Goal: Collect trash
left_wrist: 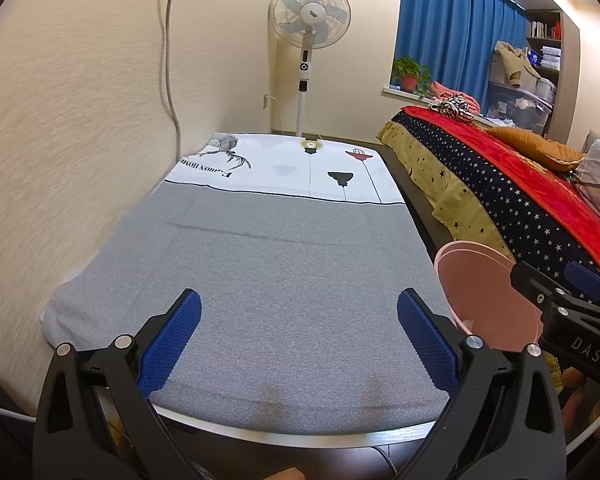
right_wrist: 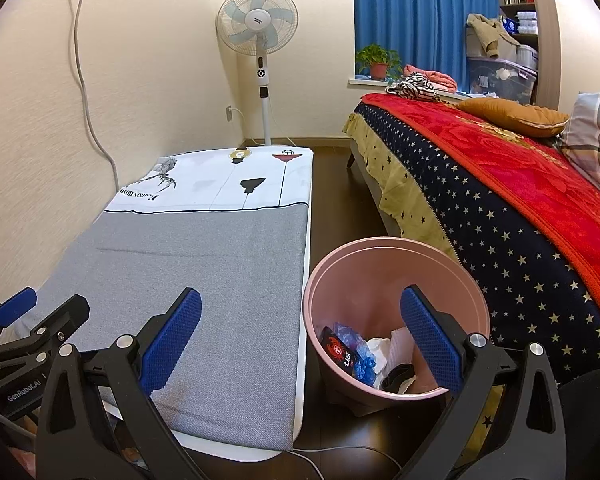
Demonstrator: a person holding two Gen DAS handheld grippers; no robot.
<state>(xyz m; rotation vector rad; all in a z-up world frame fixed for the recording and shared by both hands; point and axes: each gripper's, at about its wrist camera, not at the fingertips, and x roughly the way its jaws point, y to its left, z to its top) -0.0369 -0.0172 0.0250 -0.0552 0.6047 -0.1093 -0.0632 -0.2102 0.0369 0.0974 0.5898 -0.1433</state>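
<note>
A pink trash bin stands on the dark floor between the low table and the bed. It holds a black and red packet, a blue crumpled wrapper and white paper scraps. My right gripper is open and empty, over the table edge and the bin's near rim. My left gripper is open and empty above the grey cloth on the table. The bin's rim shows at right in the left wrist view, with the right gripper in front of it.
A low table with a grey and white cloth runs along the left wall. A bed with a red and starred cover is at right. A standing fan, blue curtain and potted plant are at the far end.
</note>
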